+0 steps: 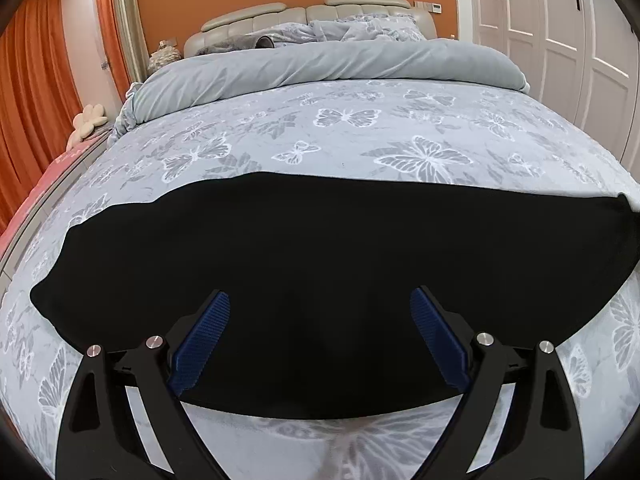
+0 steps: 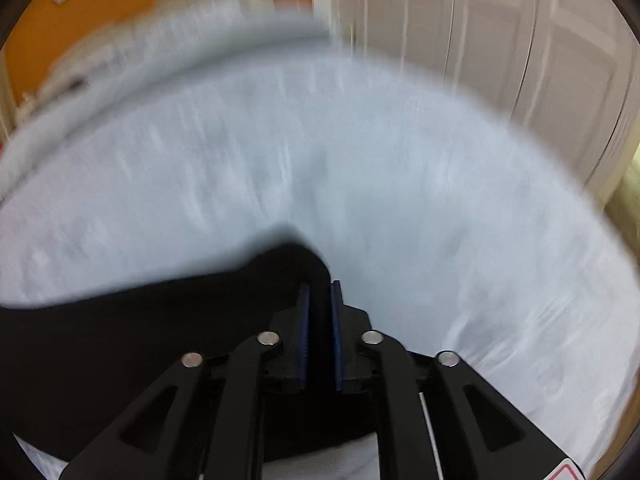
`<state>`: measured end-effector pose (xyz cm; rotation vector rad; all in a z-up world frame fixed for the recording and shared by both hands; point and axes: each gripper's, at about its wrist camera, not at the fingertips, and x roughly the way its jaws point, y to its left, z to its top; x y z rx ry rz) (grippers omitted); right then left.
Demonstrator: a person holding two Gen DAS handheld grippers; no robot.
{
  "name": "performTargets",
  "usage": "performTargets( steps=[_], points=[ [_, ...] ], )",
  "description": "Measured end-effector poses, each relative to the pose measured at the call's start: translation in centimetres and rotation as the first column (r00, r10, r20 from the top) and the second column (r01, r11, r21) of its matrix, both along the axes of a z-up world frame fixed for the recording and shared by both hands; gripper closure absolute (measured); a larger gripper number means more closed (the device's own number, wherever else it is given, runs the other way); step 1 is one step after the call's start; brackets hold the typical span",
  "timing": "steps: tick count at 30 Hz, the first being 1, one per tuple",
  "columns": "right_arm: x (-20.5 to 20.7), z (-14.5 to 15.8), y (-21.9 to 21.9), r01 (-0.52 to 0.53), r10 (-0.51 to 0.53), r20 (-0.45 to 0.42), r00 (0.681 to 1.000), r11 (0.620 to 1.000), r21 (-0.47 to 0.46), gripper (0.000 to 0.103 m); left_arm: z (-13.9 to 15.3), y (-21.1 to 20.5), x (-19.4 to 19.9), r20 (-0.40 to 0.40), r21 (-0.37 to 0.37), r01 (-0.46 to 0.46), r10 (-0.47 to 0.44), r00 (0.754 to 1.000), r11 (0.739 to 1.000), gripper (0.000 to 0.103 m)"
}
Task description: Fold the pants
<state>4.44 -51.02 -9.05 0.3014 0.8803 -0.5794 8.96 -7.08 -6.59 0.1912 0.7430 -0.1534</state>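
Black pants (image 1: 320,248) lie flat across the near part of the bed, stretched from left to right. My left gripper (image 1: 320,300) hovers over their near edge, open wide, with nothing between its blue pads (image 1: 204,340). In the blurred right wrist view my right gripper (image 2: 320,292) is shut on a fold of the black pants (image 2: 160,320), which rises in a peak just past the fingertips and trails off to the left.
The bed has a grey butterfly-print cover (image 1: 360,128) with a rolled grey duvet (image 1: 320,64) and pillows by the headboard. White wardrobe doors (image 1: 560,32) stand to the right, orange curtains (image 1: 32,80) to the left.
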Motion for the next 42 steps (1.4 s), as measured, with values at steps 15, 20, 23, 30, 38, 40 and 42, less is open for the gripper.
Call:
performTargets(
  steps=[15,20,23,30,38,40,42],
  points=[
    [2.0,1.3,1.2,-0.022,0.019,0.073,0.997,0.999,0.043,0.095,0.2,0.4,0.3,-0.009,0.001,-0.024,0.024,1.0,1.0,0.01],
    [1.9,4.7,4.0,-0.055,0.062,0.125,0.99,0.997,-0.053,0.083,0.2,0.9,0.8,-0.026,-0.011,-0.04,0.039,0.999,0.999,0.01],
    [3.5,1.2,3.4,-0.046,0.046,-0.003,0.999,0.997,-0.057,0.083,0.1,1.1,0.9,-0.029,-0.007,-0.054,0.053,0.998,0.999,0.01],
    [1.3,4.5,5.6,-0.058,0.063,0.058,0.996,0.995,-0.08,0.052,-0.2,1.1,1.2,-0.026,0.015,-0.075,0.075,0.997,0.997,0.01],
    [-4.7,3.9,4.3,0.045,-0.044,-0.006,0.999,0.999,0.02,0.034,-0.1,1.3,1.1,-0.031,0.014,-0.068,0.068,0.997,0.998,0.01],
    [-5.7,2.9,2.4,0.087,-0.09,0.018,0.996,0.99,0.109,0.034,0.1,1.4,1.0,-0.032,-0.001,-0.07,0.07,0.997,0.998,0.01],
    [-6.5,1.7,0.5,0.124,-0.137,0.05,0.989,0.97,0.211,0.034,0.3,1.5,0.9,-0.027,-0.002,-0.072,0.072,0.997,0.997,0.009]
  ],
)
